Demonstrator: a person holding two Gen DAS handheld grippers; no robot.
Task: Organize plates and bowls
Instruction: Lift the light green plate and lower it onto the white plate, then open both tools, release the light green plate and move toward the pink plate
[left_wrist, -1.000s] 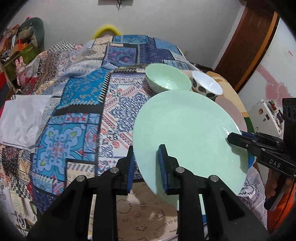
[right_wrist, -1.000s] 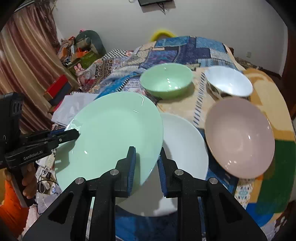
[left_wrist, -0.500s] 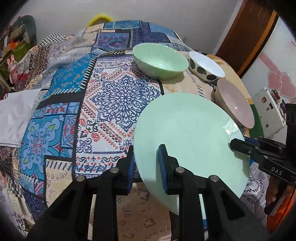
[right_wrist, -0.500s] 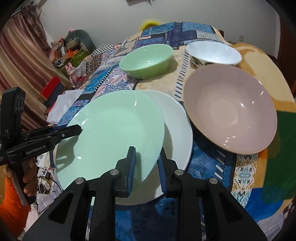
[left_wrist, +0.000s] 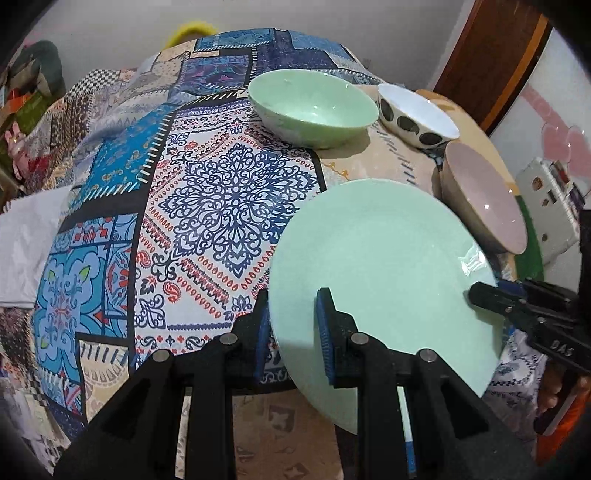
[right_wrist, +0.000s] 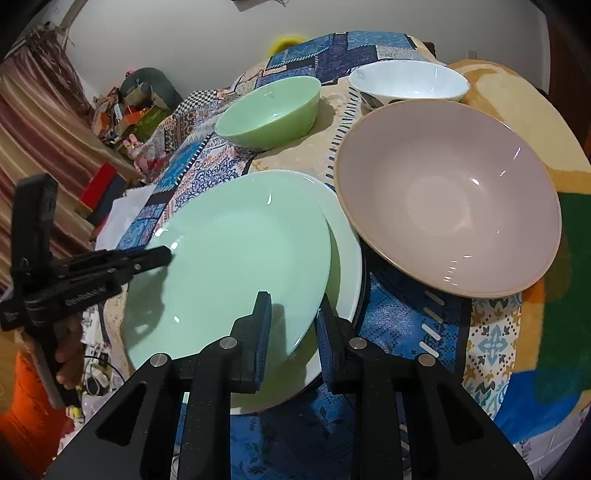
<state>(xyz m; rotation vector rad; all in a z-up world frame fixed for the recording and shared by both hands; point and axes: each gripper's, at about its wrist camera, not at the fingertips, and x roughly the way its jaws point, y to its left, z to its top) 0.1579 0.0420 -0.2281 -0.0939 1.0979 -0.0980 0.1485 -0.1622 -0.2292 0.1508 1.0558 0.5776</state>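
A pale green plate (left_wrist: 384, 258) (right_wrist: 240, 251) is held by two opposite rims. My left gripper (left_wrist: 291, 325) is shut on its near-left rim and also shows in the right wrist view (right_wrist: 162, 254). My right gripper (right_wrist: 293, 314) is shut on the other rim, its tip showing in the left wrist view (left_wrist: 480, 295). The plate sits low over a white plate (right_wrist: 347, 258), offset to the left; I cannot tell whether they touch. A large pink bowl (right_wrist: 443, 195) (left_wrist: 487, 206) lies just right of the plates. Behind stand a green bowl (left_wrist: 314, 103) (right_wrist: 269, 110) and a white spotted bowl (left_wrist: 417, 114) (right_wrist: 406, 81).
A patchwork patterned cloth (left_wrist: 221, 192) covers the round table, whose near edge runs just under the plates. A white sheet (left_wrist: 26, 236) hangs at the left. Boxes and clutter (right_wrist: 125, 110) stand beyond the table's left side. A hand (right_wrist: 70, 354) grips the left tool.
Both grippers have come down and forward with the green plate, from well above the white plate to just over it. The bowls have kept their places on the table.
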